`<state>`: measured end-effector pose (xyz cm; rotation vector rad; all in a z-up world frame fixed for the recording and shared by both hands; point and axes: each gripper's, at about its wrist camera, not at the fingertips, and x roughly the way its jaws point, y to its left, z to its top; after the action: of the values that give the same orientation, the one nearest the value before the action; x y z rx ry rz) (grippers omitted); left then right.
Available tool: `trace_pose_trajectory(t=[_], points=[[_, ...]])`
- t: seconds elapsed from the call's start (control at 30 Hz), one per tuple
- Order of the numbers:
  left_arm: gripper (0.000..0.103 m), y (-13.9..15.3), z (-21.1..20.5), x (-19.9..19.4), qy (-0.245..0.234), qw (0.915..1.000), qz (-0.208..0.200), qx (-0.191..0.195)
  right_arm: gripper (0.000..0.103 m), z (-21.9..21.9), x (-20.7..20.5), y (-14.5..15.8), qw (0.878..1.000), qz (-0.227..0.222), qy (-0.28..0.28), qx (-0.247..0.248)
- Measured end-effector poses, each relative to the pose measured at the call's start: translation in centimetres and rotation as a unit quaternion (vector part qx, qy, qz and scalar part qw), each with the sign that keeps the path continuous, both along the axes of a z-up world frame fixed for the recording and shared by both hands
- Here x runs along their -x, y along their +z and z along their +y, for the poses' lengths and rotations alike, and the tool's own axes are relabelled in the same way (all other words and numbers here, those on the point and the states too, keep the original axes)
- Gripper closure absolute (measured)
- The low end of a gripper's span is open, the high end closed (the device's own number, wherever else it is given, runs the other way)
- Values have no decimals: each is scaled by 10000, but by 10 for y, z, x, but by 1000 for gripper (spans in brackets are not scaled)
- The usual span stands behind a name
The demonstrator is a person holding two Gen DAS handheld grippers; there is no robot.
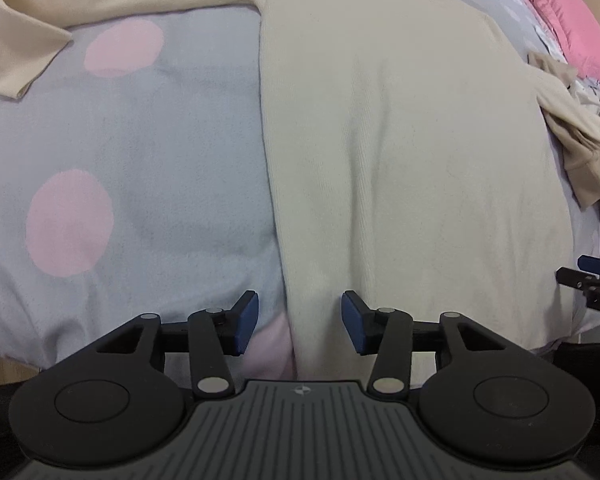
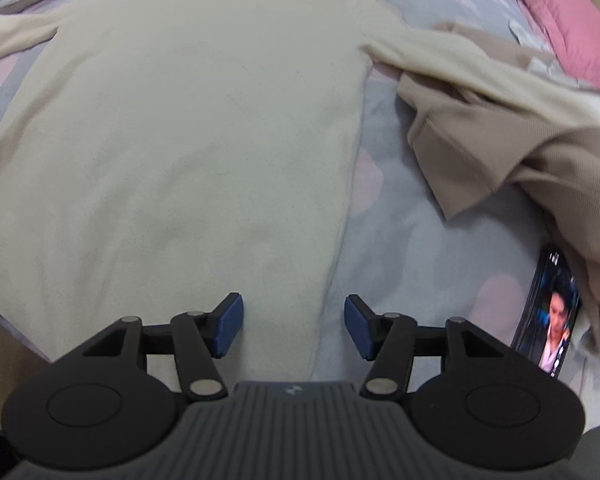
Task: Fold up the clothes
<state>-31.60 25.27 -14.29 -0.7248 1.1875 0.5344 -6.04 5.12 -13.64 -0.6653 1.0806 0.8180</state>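
Observation:
A cream long-sleeved sweater (image 1: 400, 140) lies flat on a grey bedspread with pink dots (image 1: 140, 160). Its left sleeve (image 1: 20, 40) stretches out to the far left. My left gripper (image 1: 300, 322) points down over the sweater's near left edge, open, with that edge running between the blue pads but not pinched. In the right wrist view, the sweater (image 2: 180, 140) fills the left and middle. My right gripper (image 2: 294, 326) stands open over its near right edge. The tips of the right gripper (image 1: 592, 280) also show at the right border of the left wrist view.
A crumpled tan garment (image 2: 500, 140) lies to the right of the sweater, over the sweater's right sleeve. A phone with a lit screen (image 2: 550, 320) rests on the bedspread (image 2: 412, 240) at the near right. A pink pillow (image 2: 560, 12) sits at the far right. Folded pale fabric lies far left.

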Motion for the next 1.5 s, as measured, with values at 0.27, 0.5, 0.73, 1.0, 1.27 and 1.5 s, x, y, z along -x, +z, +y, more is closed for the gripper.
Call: trace_pose_trajectory(t=[0.27, 0.5, 0.73, 1.0, 1.27, 1.5], points=[[59, -6, -7, -7, -196, 9995, 234, -35, 48, -22, -25, 4, 9975, 442, -547, 9], [62, -8, -18, -12, -398, 9986, 303, -148, 59, -24, -18, -12, 9959, 742, -469, 218], [98, -3, -28, -19, -660, 9974, 194, -199, 97, -18, 0, -8, 9970, 730, -157, 205], [100, 53, -8, -16, -817, 9962, -267, -126, 98, -37, -9, 44, 9973, 709, -126, -171], [101, 59, 14, 16, -978, 9946, 338, -8, 99, -41, -11, 44, 9967, 500, 344, 538], [100, 18, 14, 12, -1063, 9912, 756, 245, 99, -26, -5, -1, 9887, 655, 623, 1193]])
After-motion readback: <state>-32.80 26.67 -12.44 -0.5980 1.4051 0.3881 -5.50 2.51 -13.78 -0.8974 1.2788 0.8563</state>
